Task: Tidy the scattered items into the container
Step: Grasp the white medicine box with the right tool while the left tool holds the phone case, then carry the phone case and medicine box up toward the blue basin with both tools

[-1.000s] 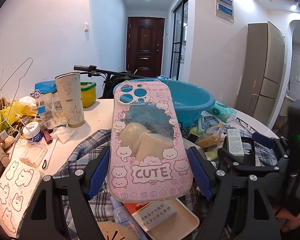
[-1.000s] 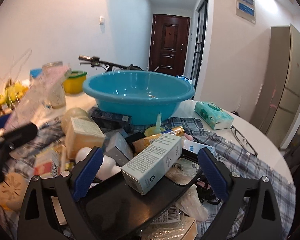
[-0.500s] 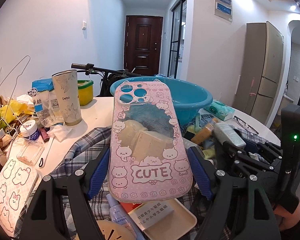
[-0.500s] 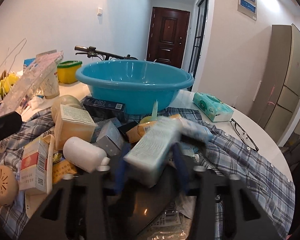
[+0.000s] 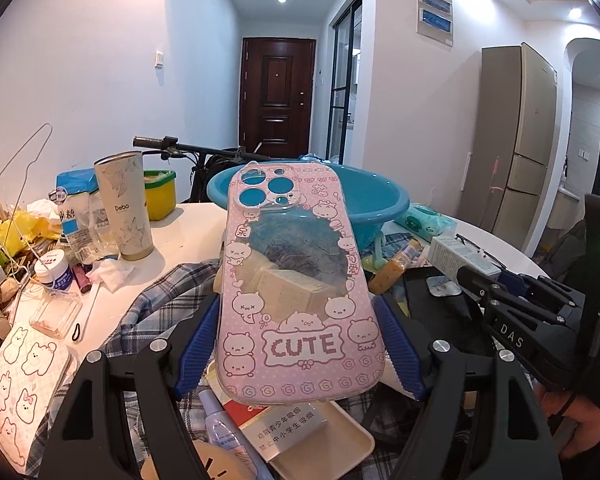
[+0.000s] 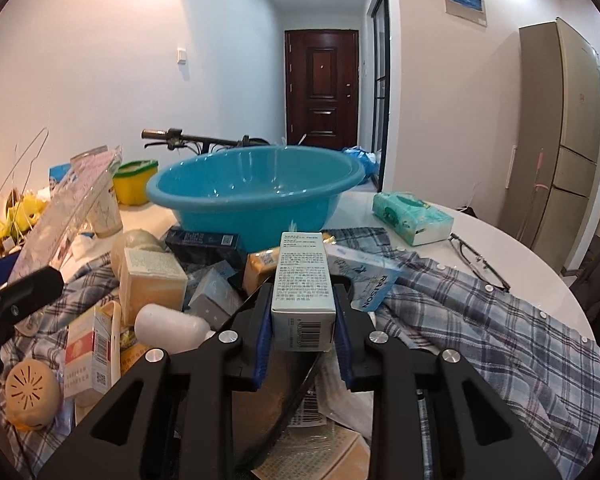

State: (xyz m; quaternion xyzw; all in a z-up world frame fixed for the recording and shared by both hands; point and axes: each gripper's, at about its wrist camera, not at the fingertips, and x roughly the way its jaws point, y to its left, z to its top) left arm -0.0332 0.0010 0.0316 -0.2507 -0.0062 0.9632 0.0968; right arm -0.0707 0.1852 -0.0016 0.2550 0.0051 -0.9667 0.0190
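A pink phone case (image 5: 300,280) printed "CUTE" stands tilted above the clutter, with my left gripper (image 5: 300,344) shut on its lower sides. Behind it sits the blue plastic basin (image 5: 364,200), which looks empty in the right wrist view (image 6: 252,196). My right gripper (image 6: 303,336) is shut on a pale carton box (image 6: 304,288), which points lengthwise toward the basin just above the pile. In the left wrist view that box (image 5: 456,256) shows at the right, in front of the right gripper's black body. The phone case (image 6: 72,208) appears at the left of the right wrist view.
A plaid shirt (image 6: 480,320) covers the white round table (image 6: 540,264), with several boxes and bottles piled on it. Glasses (image 6: 480,260) and a tissue pack (image 6: 412,216) lie right of the basin. A tumbler (image 5: 124,208), a yellow tub (image 5: 160,196) and small clutter crowd the left.
My right gripper has shut on the pale box, which lay askew between open fingers, and now holds it straight. The left gripper still holds the phone case in about the same place.
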